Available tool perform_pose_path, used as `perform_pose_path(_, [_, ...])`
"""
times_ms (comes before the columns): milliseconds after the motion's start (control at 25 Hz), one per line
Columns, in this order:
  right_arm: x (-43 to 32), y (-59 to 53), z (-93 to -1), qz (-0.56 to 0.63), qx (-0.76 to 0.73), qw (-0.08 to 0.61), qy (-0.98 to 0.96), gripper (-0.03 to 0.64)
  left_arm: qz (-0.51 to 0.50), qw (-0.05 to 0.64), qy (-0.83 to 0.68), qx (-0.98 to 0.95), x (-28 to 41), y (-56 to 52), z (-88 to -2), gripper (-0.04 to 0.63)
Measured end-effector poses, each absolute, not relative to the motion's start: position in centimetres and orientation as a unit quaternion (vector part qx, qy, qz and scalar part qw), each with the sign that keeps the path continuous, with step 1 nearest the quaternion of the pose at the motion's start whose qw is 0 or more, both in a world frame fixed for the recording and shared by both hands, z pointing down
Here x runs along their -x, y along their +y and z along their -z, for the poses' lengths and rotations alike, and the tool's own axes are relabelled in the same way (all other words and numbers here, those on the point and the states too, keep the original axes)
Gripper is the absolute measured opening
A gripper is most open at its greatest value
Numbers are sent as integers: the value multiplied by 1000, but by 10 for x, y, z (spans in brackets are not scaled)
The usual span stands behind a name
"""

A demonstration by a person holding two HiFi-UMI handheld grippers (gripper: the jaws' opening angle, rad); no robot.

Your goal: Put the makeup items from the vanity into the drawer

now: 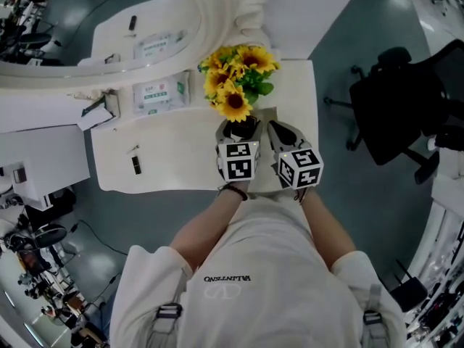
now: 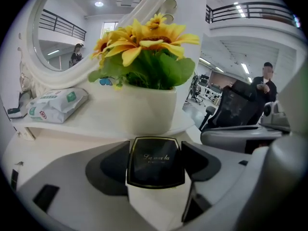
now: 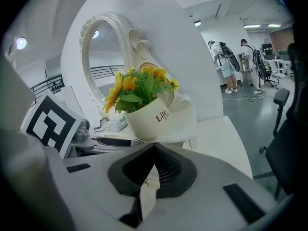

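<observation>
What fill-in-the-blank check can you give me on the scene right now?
1. The left gripper is shut on a compact whose lid is ____ with a gold rim.
2. The right gripper, jaws together, holds ____.
3. The white pot just beyond both grippers holds ____ sunflowers.
4. In the head view, the white packet lies to the ____ of the sunflowers.
Missing words: black; nothing; yellow; left.
</observation>
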State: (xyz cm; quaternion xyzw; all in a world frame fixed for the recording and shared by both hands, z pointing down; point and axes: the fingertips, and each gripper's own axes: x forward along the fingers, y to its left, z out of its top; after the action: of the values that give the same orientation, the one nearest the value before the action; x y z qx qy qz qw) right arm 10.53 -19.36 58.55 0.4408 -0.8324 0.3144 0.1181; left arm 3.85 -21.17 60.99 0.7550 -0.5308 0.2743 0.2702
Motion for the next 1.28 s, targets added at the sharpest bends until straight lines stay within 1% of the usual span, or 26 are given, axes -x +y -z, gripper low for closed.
perform_pose_path(520, [-117,-193,-589,-320,-442,117,-830,11,-277,278,-543,-742,-47,-219,-617,333])
perform_pose_path(1280, [-121,-187,-593,-319,-443,124,-829,11,-265,263,-564,-737,-49,-229,-625,336])
